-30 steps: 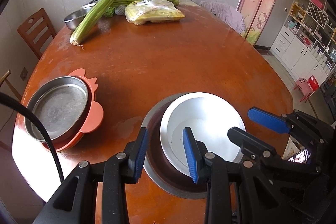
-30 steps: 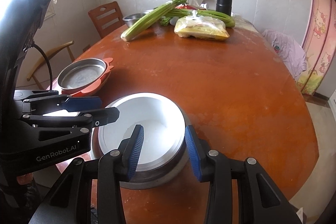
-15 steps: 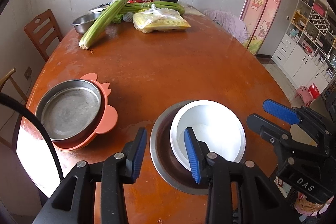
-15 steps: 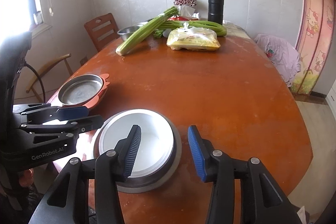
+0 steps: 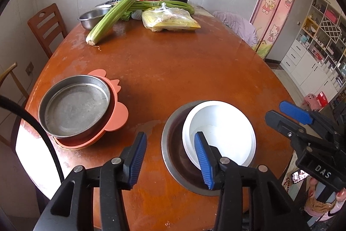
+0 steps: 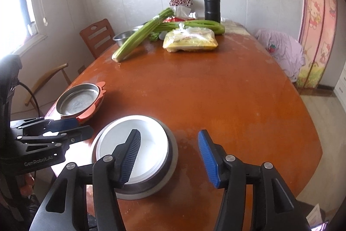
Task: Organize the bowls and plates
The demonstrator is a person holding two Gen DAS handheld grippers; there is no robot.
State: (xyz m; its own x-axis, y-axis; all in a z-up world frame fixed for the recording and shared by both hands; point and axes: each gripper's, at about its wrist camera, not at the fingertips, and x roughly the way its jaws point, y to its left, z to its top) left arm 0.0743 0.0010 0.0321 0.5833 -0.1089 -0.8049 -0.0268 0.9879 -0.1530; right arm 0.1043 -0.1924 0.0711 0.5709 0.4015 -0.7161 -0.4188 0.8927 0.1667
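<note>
An orange-brown oval table [image 5: 183, 70] is carrying the dishes. Near its front edge, a white bowl [image 5: 225, 133] is sitting nested inside a steel bowl [image 5: 173, 144]; to the left, a steel pan [image 5: 75, 105] is resting on an orange plate [image 5: 116, 114]. The left gripper [image 5: 170, 157] and right gripper [image 6: 168, 157] are hovering above the nested bowls, their blue-padded jaws opening and gripping nothing.

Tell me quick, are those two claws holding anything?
Left gripper: jaws opening, holding nothing.
Right gripper: jaws opening, holding nothing.
</note>
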